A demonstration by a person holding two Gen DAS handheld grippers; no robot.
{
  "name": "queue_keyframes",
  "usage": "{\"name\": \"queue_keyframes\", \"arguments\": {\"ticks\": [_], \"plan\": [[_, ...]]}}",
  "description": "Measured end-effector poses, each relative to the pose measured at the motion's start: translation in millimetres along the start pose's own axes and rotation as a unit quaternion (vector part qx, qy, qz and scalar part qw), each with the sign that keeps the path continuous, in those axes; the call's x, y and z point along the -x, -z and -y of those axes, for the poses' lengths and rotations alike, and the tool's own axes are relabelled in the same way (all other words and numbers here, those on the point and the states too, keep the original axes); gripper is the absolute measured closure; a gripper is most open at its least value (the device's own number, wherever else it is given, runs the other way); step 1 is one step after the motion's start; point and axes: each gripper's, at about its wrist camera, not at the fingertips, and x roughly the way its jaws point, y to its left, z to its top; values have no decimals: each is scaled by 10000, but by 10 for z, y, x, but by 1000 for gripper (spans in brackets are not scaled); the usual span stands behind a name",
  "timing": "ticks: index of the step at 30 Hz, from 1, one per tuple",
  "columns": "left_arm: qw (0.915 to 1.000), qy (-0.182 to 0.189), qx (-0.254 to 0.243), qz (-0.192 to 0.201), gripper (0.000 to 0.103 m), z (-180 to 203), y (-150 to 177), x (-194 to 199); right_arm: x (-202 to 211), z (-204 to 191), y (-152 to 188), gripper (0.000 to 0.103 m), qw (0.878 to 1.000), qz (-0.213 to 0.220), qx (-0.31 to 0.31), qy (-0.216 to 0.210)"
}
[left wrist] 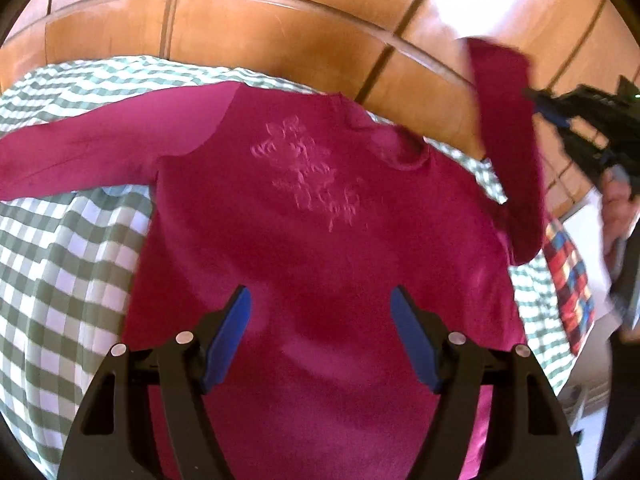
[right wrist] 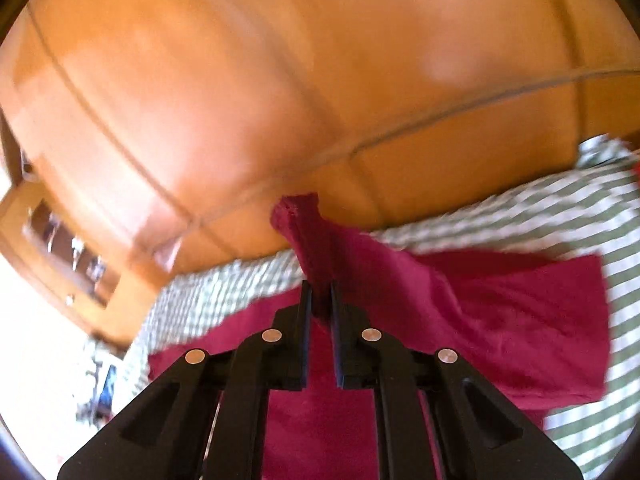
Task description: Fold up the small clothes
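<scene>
On the checked bedspread (left wrist: 60, 248) lay my soft, limp shirt (left wrist: 320, 208); right gripper (right wrist: 320, 300) pinched its sleeve (right wrist: 304, 232), left gripper (left wrist: 320, 320) gaped empty above the hem.

Green checked bedcover (left wrist: 60, 264), wooden wardrobe (left wrist: 272, 28) behind

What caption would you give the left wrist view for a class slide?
Open left gripper hovers over a magenta top on a checked cloth, while the right gripper lifts one sleeve.
</scene>
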Motion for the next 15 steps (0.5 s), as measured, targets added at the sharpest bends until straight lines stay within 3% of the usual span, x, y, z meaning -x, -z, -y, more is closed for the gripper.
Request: {"name": "queue_keyframes", "arguments": {"ticks": [2, 4, 5, 6, 9, 15], "plan": [[9999, 109, 90, 52, 32, -31, -83, 2, -166, -91, 90, 92, 9993, -263, 188, -190], [9996, 190, 174, 79, 32, -54, -175, -13, -156, -95, 162, 67, 9986, -349, 209, -350], [9995, 228, 207, 71, 32, -65, -211, -30, -64, -85, 176, 45, 9989, -260, 194, -339], [9994, 256, 241, 68, 32, -76, -246, -47, 50, -45, 212, 38, 9992, -152, 176, -316], [9990, 357, 269, 22, 32, -88, -357, -136, 359, 253, 351, 38, 10000, -23, 19, -92], [9981, 388, 456, -160, 32, -116, -571, -449, 864, 1030, 819, 38, 9952, -187, -463, 841]]}}
